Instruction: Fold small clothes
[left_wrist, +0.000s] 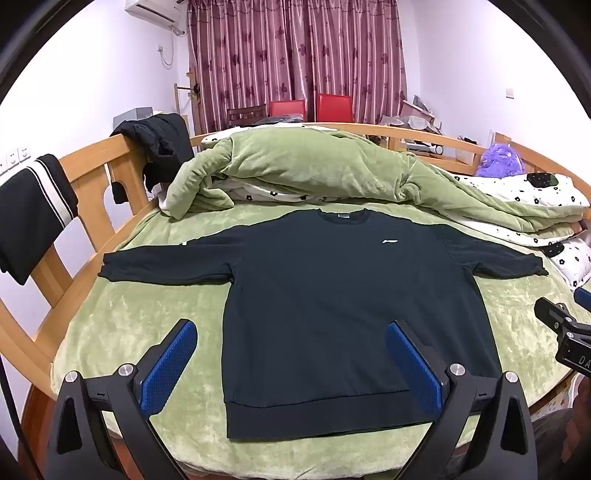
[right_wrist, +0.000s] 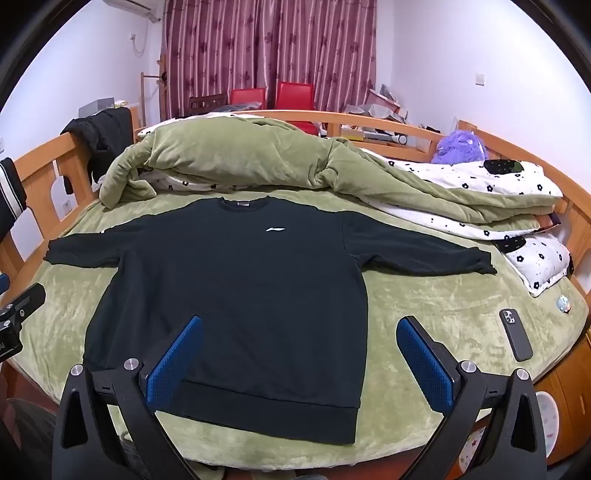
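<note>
- The black sweatshirt (left_wrist: 332, 295) lies flat and face up on the green bed cover (left_wrist: 140, 332), with its collar toward the far side and its ribbed hem toward the near edge of the bed.
- Both sleeves are spread sideways; the left-hand cuff (left_wrist: 110, 266) and the right-hand cuff (left_wrist: 535, 266) rest on the cover.
- A small white logo (left_wrist: 389, 242) sits on the chest, right of centre as viewed.
- The left claw (left_wrist: 291, 365) hangs above the hem region, over the garment's left half. Its jaws stand fully apart; the blue pads (left_wrist: 168, 369) grip nothing and show no contact with the cloth.
- The right claw (right_wrist: 299, 363) hangs above the hem, over the garment's right half, with one pad seen over the cloth and the other over the bare cover. Its jaws also stand fully apart and hold nothing.
- In the left wrist view, part of the right claw assembly appears at the right edge.
- A rolled green quilt (left_wrist: 314, 166) lies behind the sweatshirt, across the bed.
- A white floral quilt (right_wrist: 480, 192) lies on the far right, with a purple plush toy (right_wrist: 458, 147) beyond it.
- A phone (right_wrist: 515, 334) in a dark case lies on the cover to the right of the sweatshirt, well apart from it.
- A wooden bed frame (left_wrist: 92, 177) borders the left side; dark garments hang over it.
</note>
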